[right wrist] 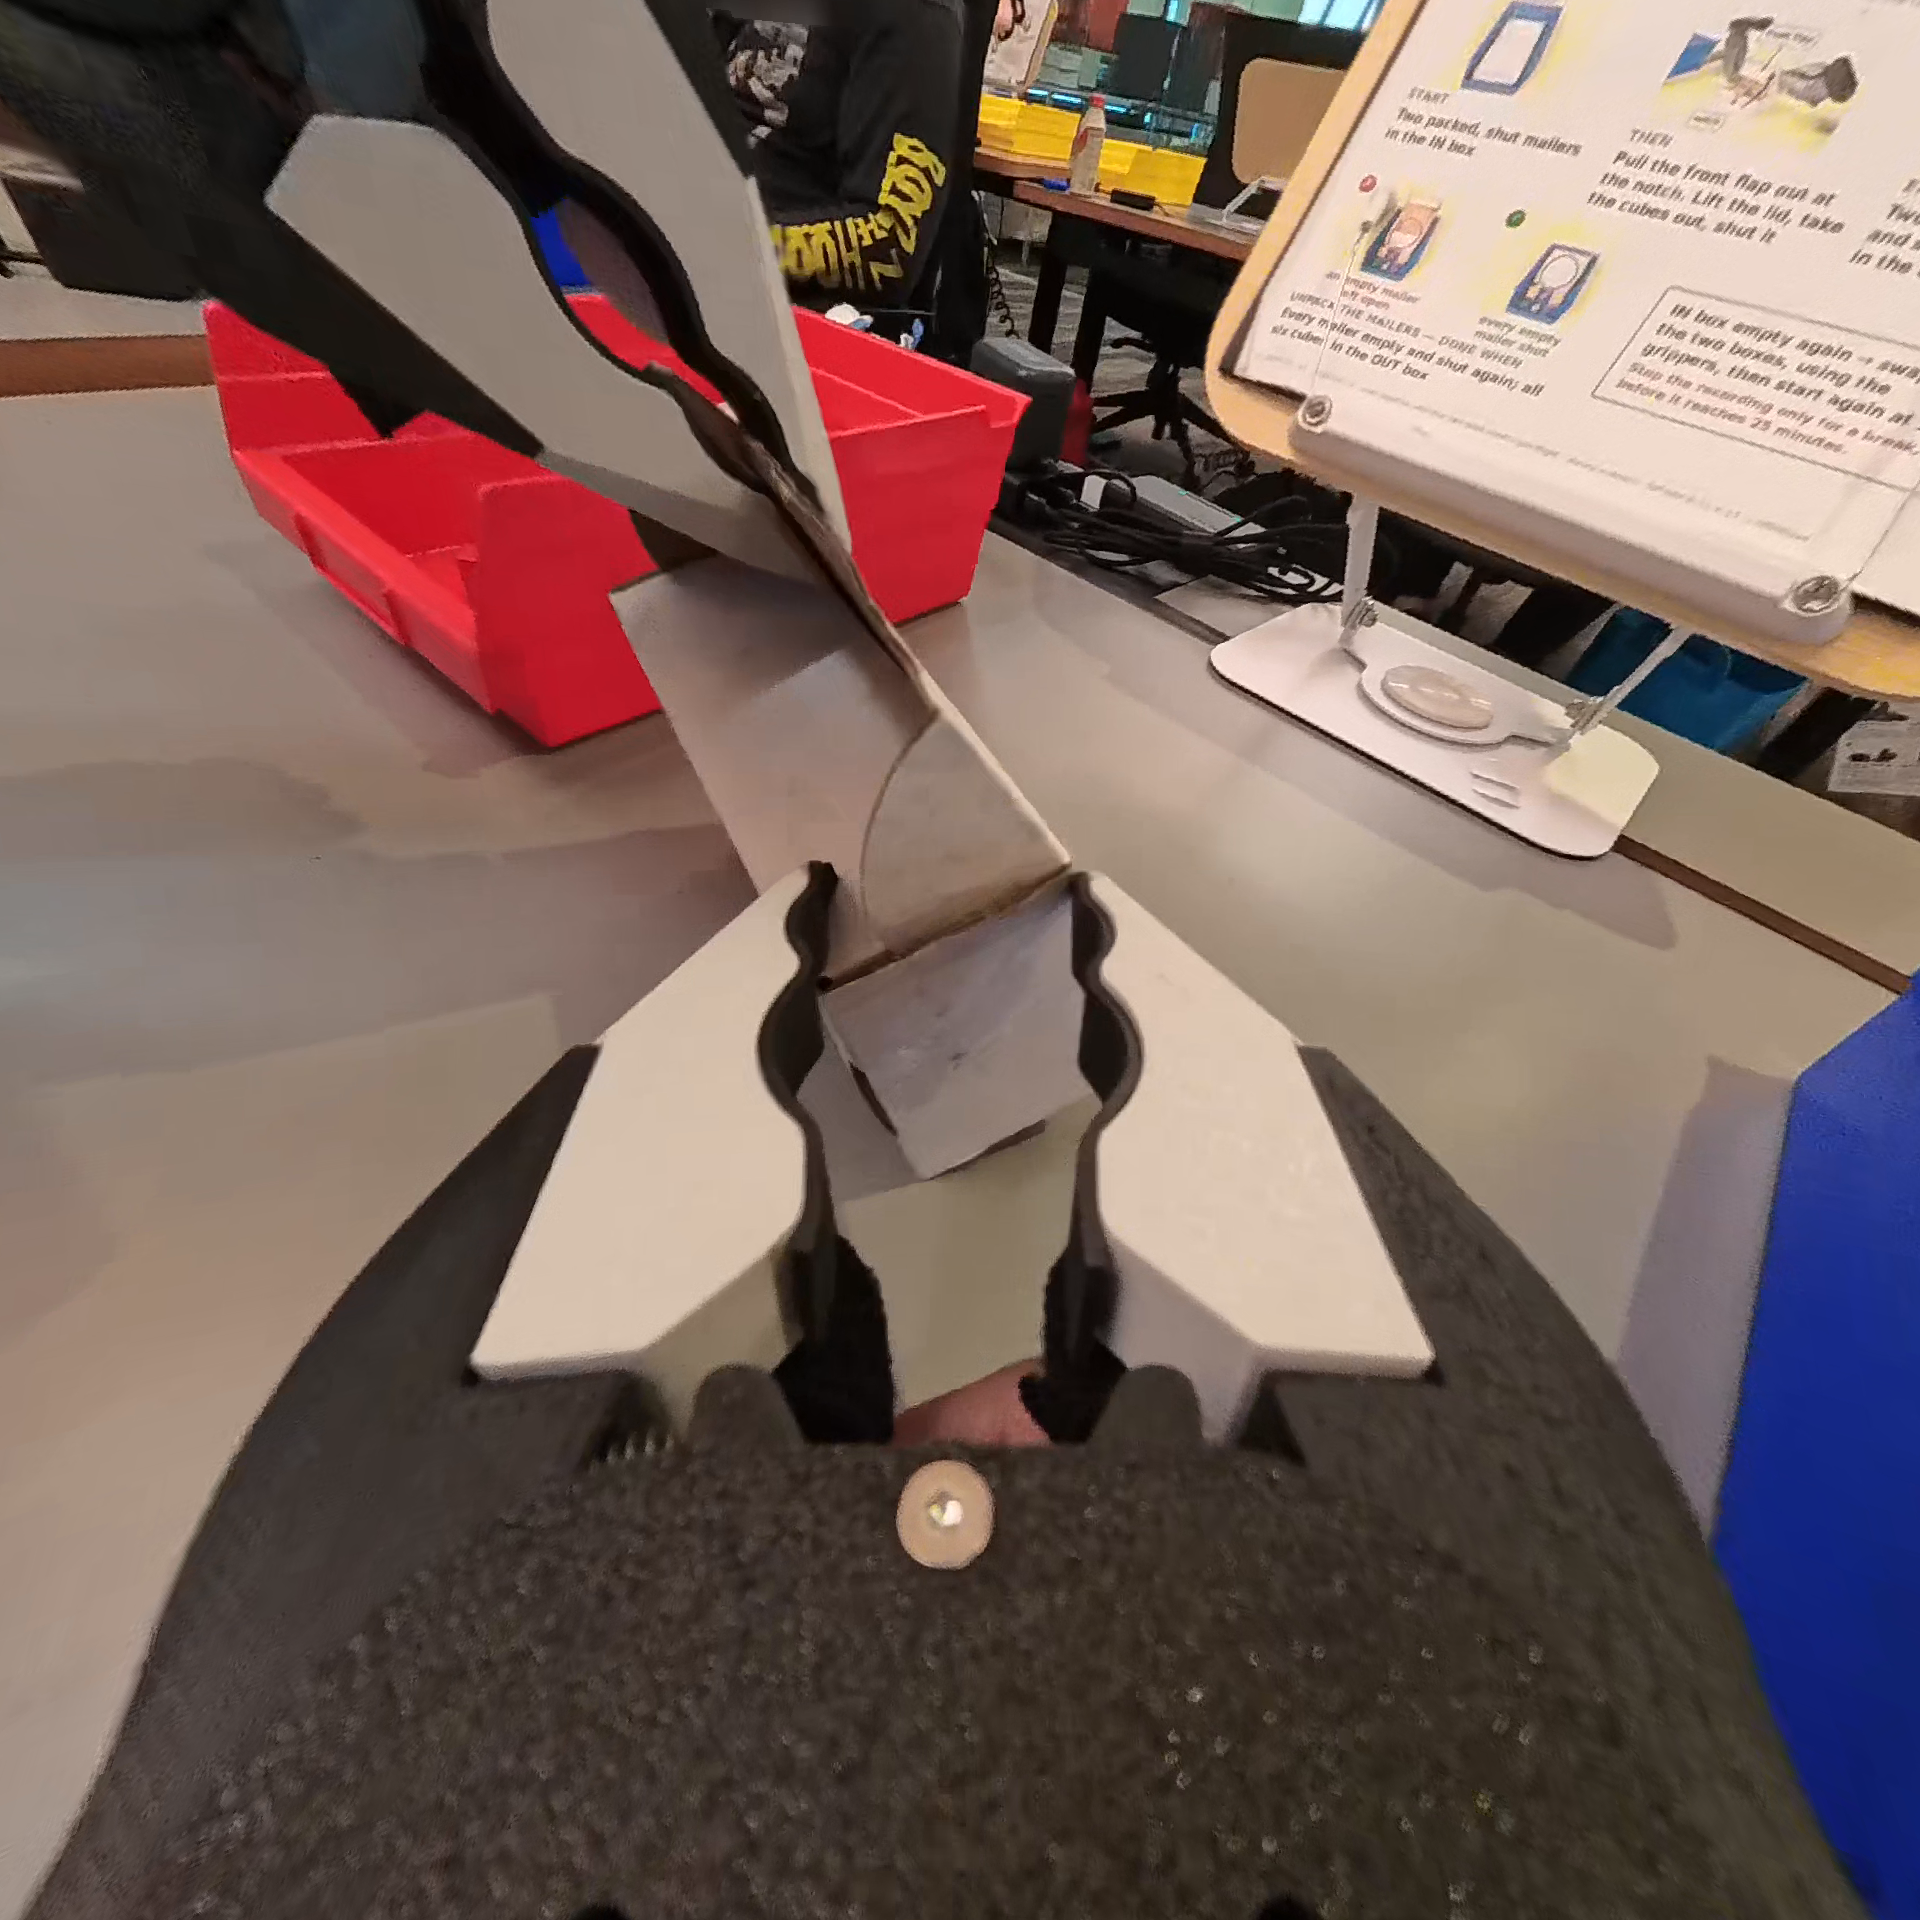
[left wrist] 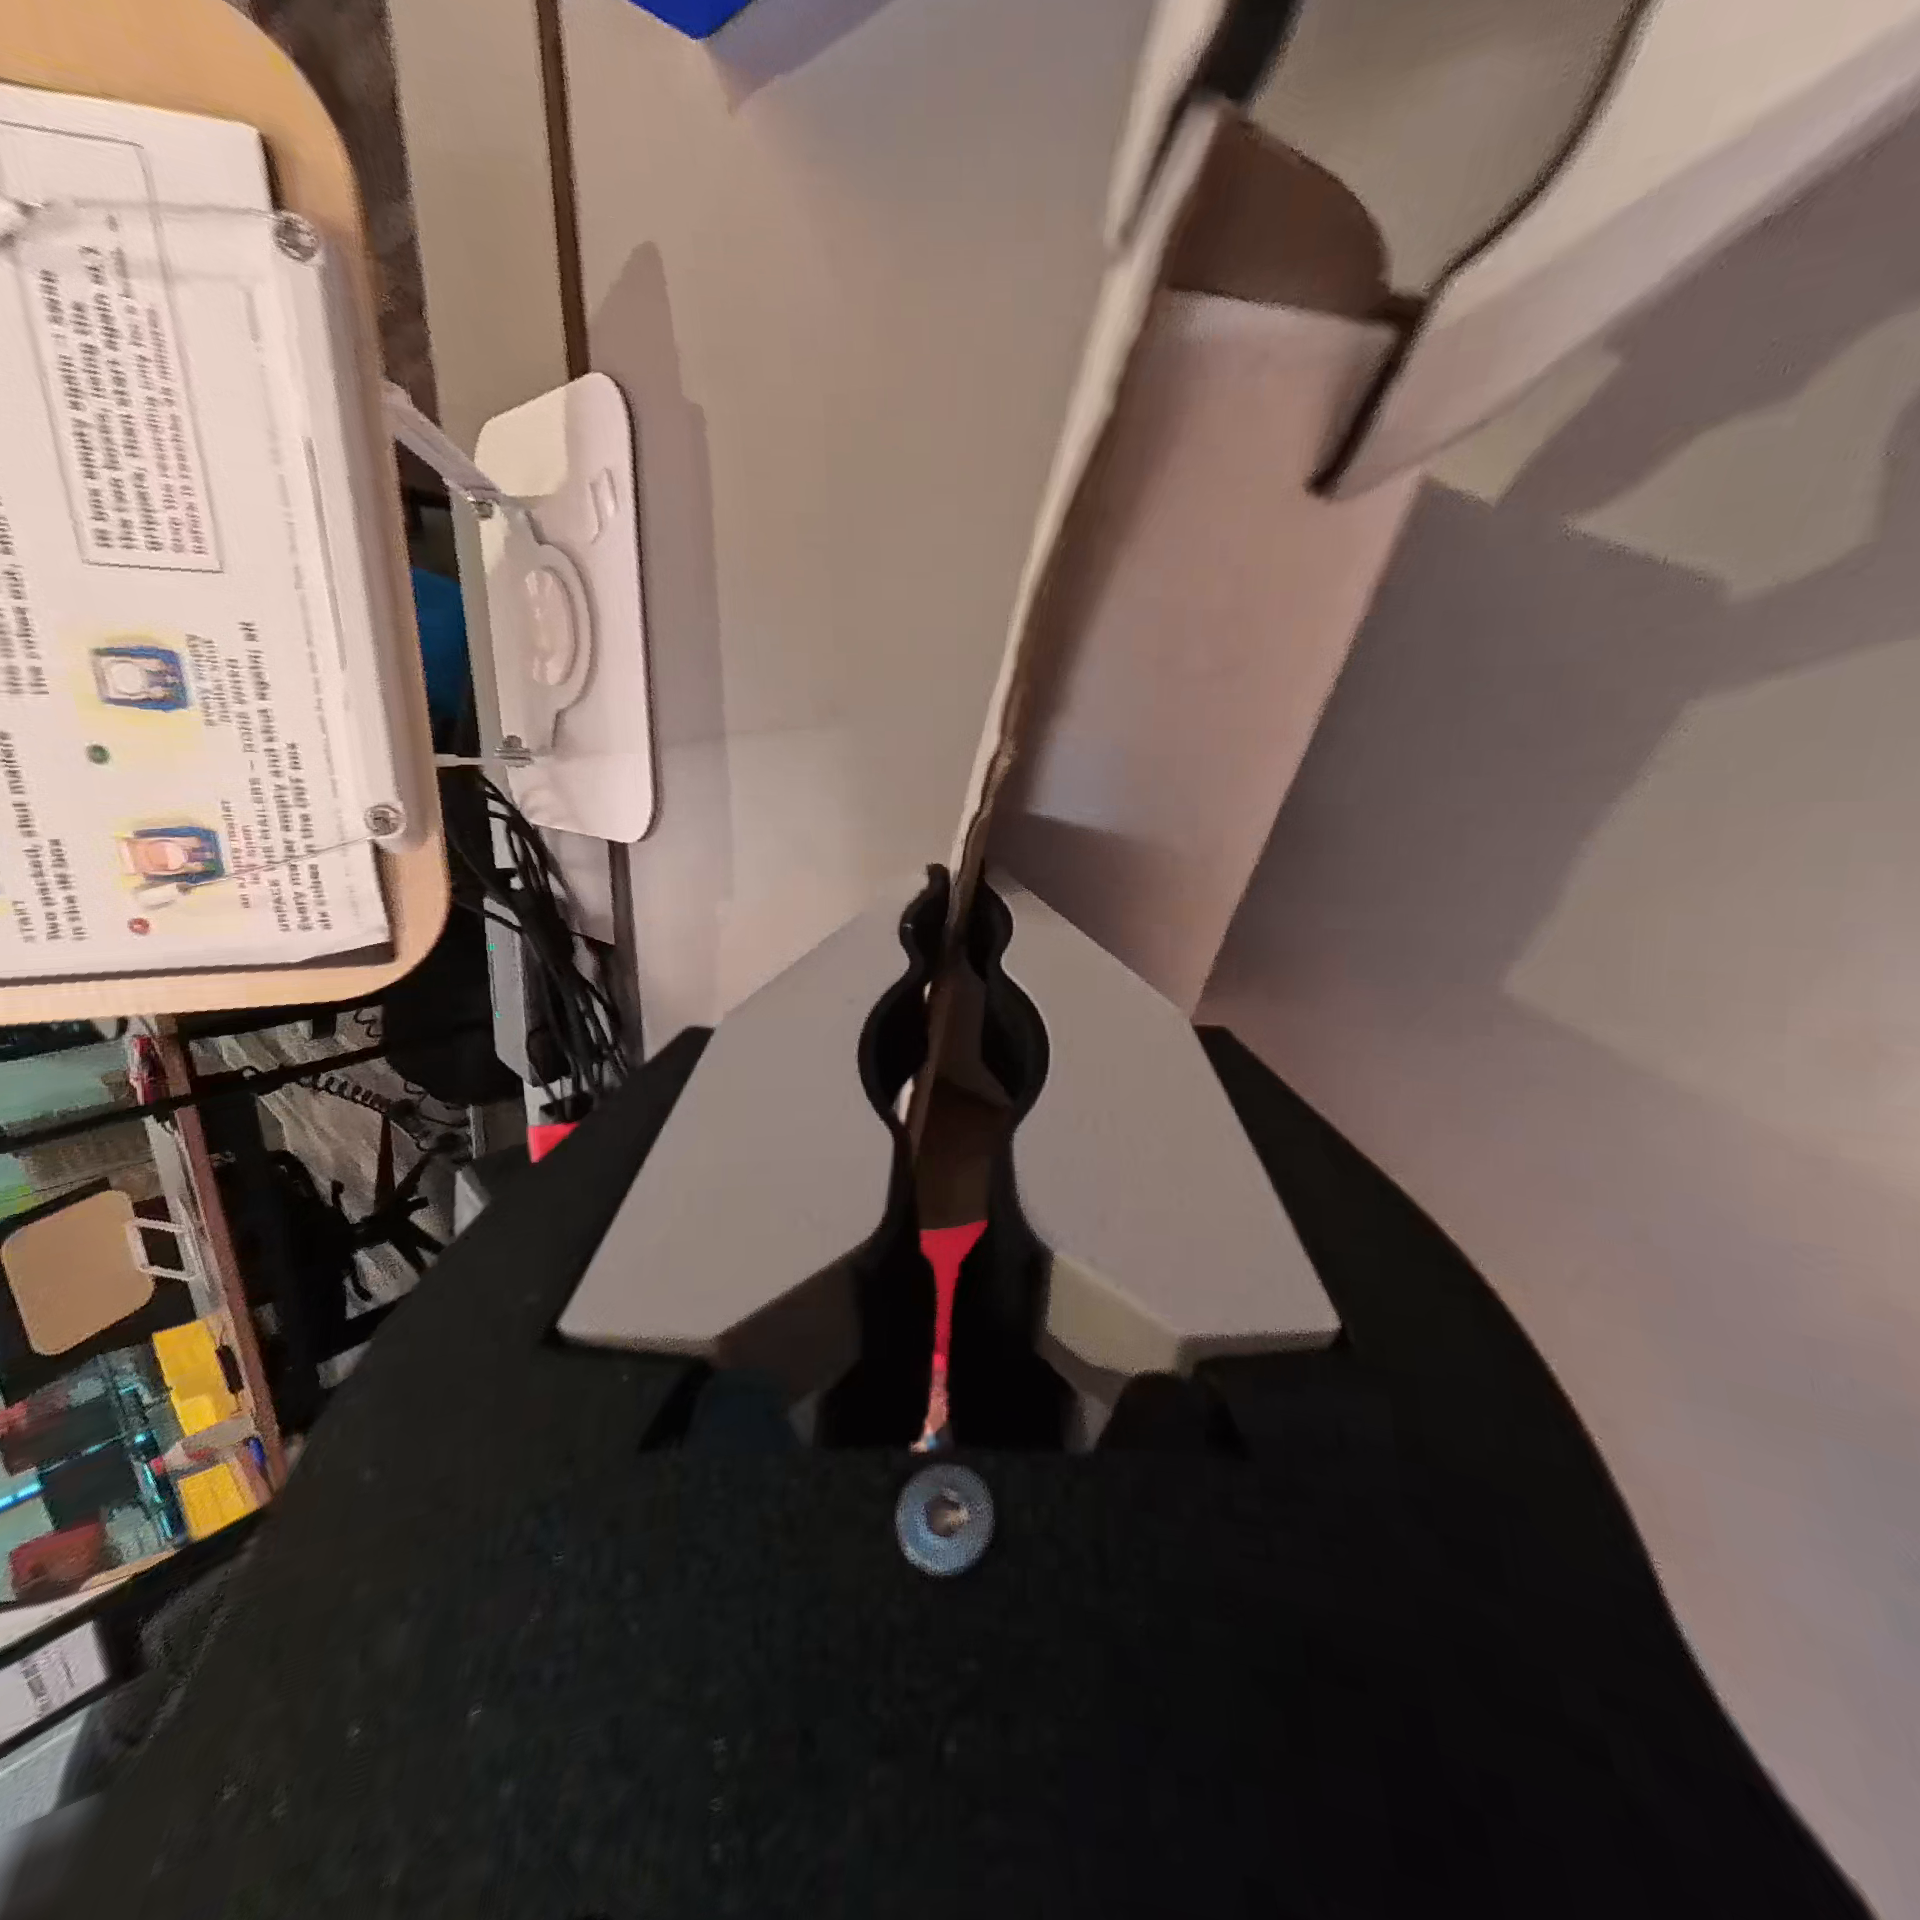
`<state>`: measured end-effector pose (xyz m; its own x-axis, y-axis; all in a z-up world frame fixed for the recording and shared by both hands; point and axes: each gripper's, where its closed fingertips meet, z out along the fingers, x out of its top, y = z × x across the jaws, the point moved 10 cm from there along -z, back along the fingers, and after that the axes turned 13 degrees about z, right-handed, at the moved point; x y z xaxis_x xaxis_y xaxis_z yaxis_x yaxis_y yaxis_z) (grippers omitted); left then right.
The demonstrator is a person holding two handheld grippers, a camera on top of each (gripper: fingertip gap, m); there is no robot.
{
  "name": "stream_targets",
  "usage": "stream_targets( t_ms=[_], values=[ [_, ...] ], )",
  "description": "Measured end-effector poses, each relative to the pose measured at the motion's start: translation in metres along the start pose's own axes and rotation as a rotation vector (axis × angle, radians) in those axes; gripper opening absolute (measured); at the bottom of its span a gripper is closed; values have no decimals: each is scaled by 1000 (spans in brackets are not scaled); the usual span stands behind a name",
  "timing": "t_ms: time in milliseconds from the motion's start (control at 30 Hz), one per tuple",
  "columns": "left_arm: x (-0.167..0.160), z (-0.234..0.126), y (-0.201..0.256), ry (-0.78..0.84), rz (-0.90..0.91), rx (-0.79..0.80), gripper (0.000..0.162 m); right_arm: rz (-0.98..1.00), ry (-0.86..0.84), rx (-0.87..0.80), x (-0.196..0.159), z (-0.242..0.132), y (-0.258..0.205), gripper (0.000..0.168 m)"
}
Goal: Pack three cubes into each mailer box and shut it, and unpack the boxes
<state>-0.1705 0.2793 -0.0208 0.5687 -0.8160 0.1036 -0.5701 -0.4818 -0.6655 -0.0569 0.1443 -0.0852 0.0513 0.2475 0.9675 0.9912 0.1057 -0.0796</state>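
A white mailer box is held between both grippers above the grey table. My left gripper is shut on the edge of the mailer's lid flap, which runs up and away from the fingers. It also shows in the right wrist view, clamped on that flap from the upper left. My right gripper holds the mailer's near corner between its part-closed fingers; the cardboard touches both pads. No cubes are visible.
A red divided bin stands on the table behind the mailer. A blue bin is at the right edge. An instruction board on a white stand sits at the far right. A person stands beyond the table. One gripper's finger ends stand about 9 cm off the other's.
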Motion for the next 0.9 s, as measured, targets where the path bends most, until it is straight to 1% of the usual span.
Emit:
stream_targets(
  t_ms=[100, 200, 333, 400, 433, 467, 500, 567, 700, 767, 833, 867, 900],
  values=[
    [6, -2, 13, -36, 55, 72, 0, -15, -6, -18, 4, 3, 0, 48],
    [5, -7, 14, -9, -27, 47, 0, -47, 5, -3, 2, 2, 1, 48],
    [0, -15, 10, 46, -97, -54, 0, -186, 47, -16, -3, -2, -9, 48],
    [-2, -22, 7, 90, -149, -152, 0, -293, 45, -14, -8, -4, -12, 48],
    [-4, -24, 6, 87, -149, -171, 0, -395, 23, -30, -14, -3, -15, 48],
    [-5, -25, 7, 72, -120, -156, 0, -475, 9, -33, -21, -2, -19, 43],
    [-5, -26, 10, 66, -95, -157, 0, -502, -7, -36, -27, 1, -22, 42],
    [-5, -25, 15, 50, -59, -153, 0, -478, -31, -13, -32, 5, -23, 40],
    [-7, -25, 19, 77, 1, -102, 0, -377, -27, 60, -25, 1, -16, 39],
    [-10, -23, 16, 84, 28, -69, 0, -262, -18, 135, -17, -3, -6, 36],
    [-10, -21, 14, 89, 22, -75, 0, -116, -41, 230, -14, -2, 5, 32],
    [-9, -20, 14, 93, 29, -79, 0, -63, -58, 234, -14, 1, 11, 32],
    [-8, -18, 16, 95, 41, -82, 0, -51, -67, 225, -15, 3, 14, 30]
  ],
)
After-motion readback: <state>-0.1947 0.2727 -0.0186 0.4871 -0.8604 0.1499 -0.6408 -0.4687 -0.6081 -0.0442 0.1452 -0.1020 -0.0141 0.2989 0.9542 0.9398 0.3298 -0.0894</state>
